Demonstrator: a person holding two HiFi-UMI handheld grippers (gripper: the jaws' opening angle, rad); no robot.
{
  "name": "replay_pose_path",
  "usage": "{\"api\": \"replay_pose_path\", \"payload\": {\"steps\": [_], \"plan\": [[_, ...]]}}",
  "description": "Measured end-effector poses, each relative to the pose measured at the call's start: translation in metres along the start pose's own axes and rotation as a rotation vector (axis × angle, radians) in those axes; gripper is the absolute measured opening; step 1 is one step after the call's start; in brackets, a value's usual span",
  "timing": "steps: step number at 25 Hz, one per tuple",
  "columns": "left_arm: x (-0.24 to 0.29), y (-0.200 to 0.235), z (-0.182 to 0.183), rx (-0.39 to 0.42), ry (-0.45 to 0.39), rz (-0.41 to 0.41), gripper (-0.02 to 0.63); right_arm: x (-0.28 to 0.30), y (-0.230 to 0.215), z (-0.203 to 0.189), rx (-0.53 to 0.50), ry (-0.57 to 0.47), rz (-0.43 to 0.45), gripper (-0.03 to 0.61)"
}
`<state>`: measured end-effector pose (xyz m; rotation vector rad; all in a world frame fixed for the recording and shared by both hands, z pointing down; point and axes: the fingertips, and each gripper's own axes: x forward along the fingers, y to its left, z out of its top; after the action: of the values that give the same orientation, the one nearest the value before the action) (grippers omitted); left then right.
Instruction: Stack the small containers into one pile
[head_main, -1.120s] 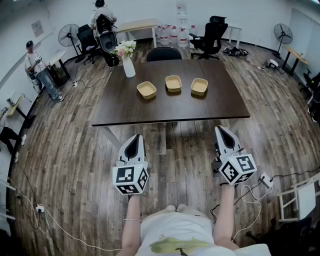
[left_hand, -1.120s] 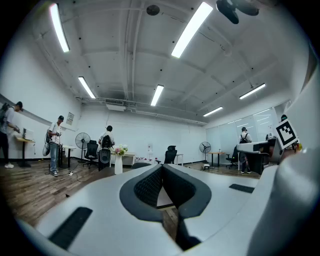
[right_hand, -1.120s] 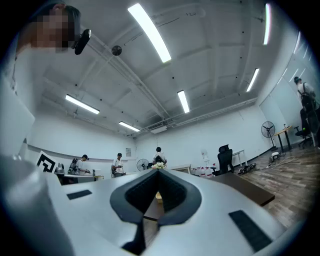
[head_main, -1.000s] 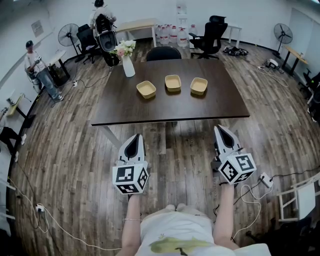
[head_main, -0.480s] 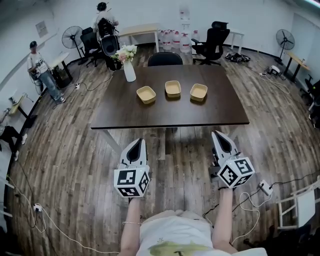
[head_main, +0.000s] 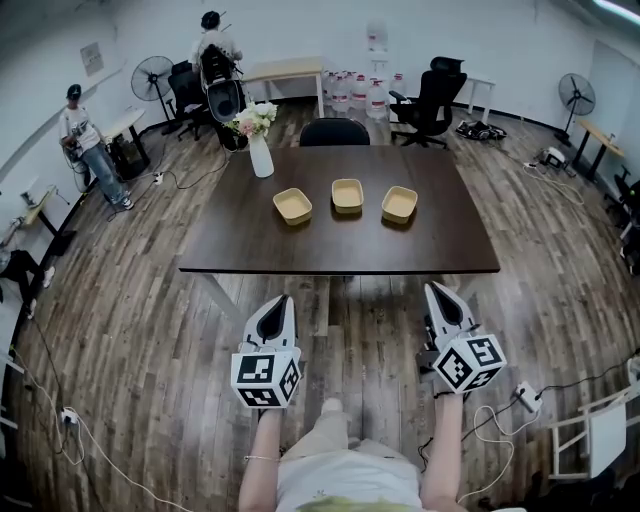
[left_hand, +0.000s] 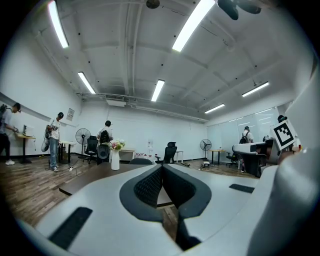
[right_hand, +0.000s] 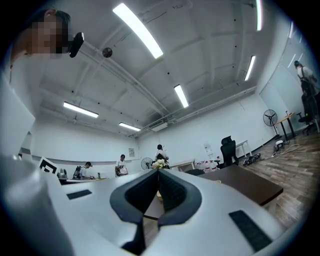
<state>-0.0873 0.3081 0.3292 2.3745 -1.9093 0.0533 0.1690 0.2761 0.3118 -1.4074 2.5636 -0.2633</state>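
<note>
Both grippers are being held shut and empty, short of the table; the containers are being left unstacked.

The left gripper (head_main: 277, 300) and right gripper (head_main: 438, 290) are being held level with jaws pressed together and nothing between them, tips just short of the near edge of the table (head_main: 340, 255), over bare wooden floor. The left container (head_main: 292, 205), middle container (head_main: 347, 195) and right container (head_main: 399, 203) are being kept apart in a row across the tabletop's middle, with a bare strip between them and the near edge. A vase (head_main: 260, 155) is being kept at the far left corner, clear of the row. Compared with a second ago, both grippers are being seen lower in the head view and the table looks slightly shifted, possibly from a step; the containers' row is unchanged.
</note>
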Motion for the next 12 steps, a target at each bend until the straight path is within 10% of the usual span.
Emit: {"api": "replay_pose_path", "payload": {"steps": [12], "plan": [[0.094, 0.041, 0.009, -0.026, -0.002, -0.012, 0.025, 0.094, -0.034, -0.009, 0.023, 0.006, -0.002, 0.021]]}}
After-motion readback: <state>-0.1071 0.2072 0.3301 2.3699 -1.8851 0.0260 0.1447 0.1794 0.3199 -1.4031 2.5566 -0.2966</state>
